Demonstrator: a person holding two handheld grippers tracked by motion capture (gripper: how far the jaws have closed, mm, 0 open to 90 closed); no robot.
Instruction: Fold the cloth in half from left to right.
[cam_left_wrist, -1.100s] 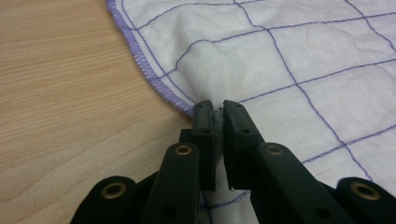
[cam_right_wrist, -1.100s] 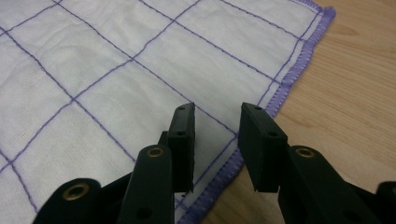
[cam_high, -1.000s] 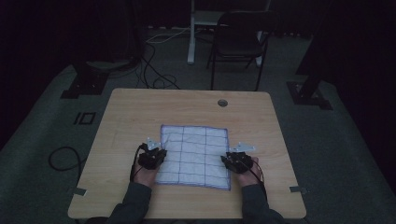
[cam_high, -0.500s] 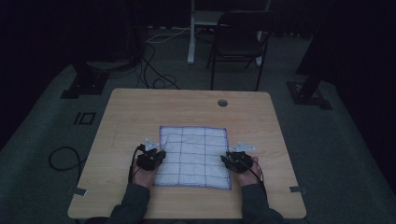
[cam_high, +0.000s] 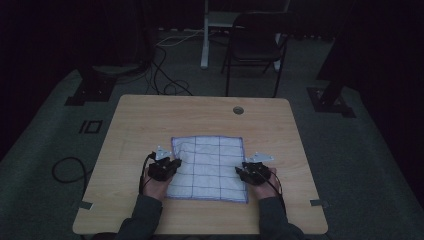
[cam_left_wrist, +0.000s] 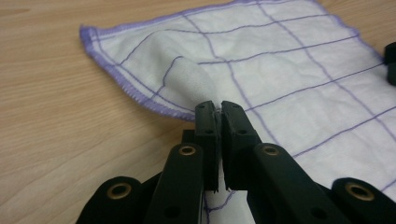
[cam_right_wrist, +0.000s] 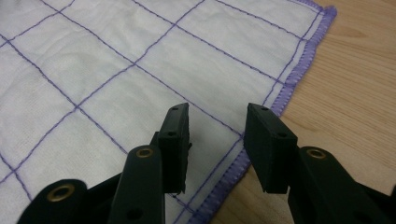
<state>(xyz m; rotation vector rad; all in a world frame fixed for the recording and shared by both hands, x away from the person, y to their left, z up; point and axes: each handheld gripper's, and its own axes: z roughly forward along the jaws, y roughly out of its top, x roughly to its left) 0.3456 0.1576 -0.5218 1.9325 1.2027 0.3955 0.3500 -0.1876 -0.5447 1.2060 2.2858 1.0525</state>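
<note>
Across the lower centre of the high view lies the table (cam_high: 150, 115), a light wooden top on a dark floor, with a small round hole (cam_high: 238, 110) near its far edge. A dark chair (cam_high: 255, 47) stands beyond it at the upper centre of the frame.

At the centre of the table lies the cloth (cam_high: 207, 167), white with a purple grid and purple hem. It lies flat except at its left edge.

At the cloth's left edge sits the left gripper (cam_high: 167, 167). In the left gripper view this gripper (cam_left_wrist: 218, 109) is clenched on a raised fold of cloth (cam_left_wrist: 191, 81), which puckers up from the table just ahead of the tips. The grip appears complete on this side.

At the cloth's right edge sits the right gripper (cam_high: 248, 173). In the right gripper view this gripper (cam_right_wrist: 217, 126) is released: its jaws have just been opening and stand apart over the hem (cam_right_wrist: 280, 95), with the cloth below them and nothing pinched.

Compared with the view a second ago, both hands occupy the same places at the cloth's edges. Judgement: the right side must close on the hem before any lift or fold of the cloth can proceed evenly.
</note>
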